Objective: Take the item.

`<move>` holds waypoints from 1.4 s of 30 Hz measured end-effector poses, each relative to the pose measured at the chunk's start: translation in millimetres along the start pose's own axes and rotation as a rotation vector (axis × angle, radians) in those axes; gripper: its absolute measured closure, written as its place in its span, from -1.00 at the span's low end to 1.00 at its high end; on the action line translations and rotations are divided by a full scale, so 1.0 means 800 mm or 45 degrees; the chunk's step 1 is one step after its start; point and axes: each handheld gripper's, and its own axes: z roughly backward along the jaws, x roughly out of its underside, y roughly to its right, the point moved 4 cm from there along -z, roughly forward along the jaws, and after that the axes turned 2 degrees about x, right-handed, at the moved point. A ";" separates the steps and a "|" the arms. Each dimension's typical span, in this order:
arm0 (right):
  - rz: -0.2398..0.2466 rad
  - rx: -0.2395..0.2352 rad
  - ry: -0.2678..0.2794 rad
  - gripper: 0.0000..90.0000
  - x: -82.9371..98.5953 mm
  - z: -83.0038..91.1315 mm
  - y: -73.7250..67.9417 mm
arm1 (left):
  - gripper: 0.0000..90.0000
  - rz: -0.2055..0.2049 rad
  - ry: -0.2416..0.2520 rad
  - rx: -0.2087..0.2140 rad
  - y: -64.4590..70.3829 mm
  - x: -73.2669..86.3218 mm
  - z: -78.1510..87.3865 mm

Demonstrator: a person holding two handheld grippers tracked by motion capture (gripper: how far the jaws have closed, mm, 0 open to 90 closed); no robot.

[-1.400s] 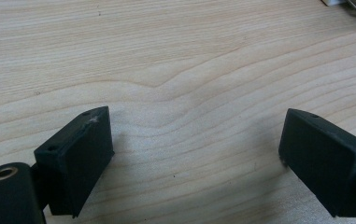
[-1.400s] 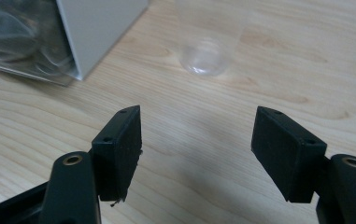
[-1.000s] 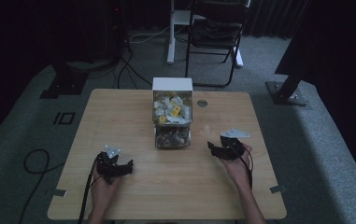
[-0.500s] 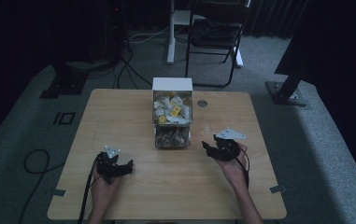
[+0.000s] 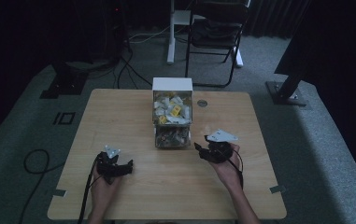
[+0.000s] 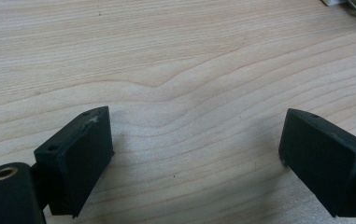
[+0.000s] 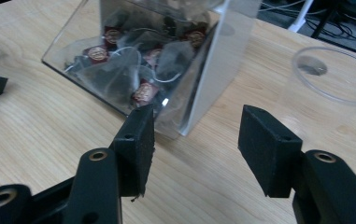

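Dim floor and a chair point(image 5: 218, 28) lie beyond the wooden table point(image 5: 119, 112), at whose middle stands a clear box point(image 5: 172, 119) of tea bags point(image 7: 143, 91). Right gripper point(image 5: 202, 151) sits just right of the box's near end, jaws wide apart and empty, pointed at its near corner; it is much the nearer tool. A clear cup point(image 7: 332, 74) stands right of the box. Left gripper point(image 5: 125, 165) rests well left of the box and nearer the person, jaws spread wide over bare wood, holding nothing.
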 end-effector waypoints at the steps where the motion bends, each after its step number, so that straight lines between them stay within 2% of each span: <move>1: 0.000 0.000 0.000 0.02 0.000 0.000 0.000 | -0.76 0.000 0.000 0.000 0.000 0.000 0.000; 4: 0.024 -0.034 0.009 0.03 0.000 -0.005 -0.009 | -0.76 0.000 0.000 0.000 0.000 0.000 0.000; 19: 0.120 -0.131 0.014 0.01 -0.006 -0.022 -0.045 | -0.76 0.000 0.000 0.000 0.000 0.000 0.000; 29: 0.152 -0.169 0.014 0.02 -0.013 -0.037 -0.055 | -0.76 0.001 0.000 0.000 0.000 0.000 0.000; 42: 0.154 -0.238 -0.053 0.03 -0.007 -0.066 -0.065 | -0.76 0.000 0.000 0.000 0.000 0.000 0.000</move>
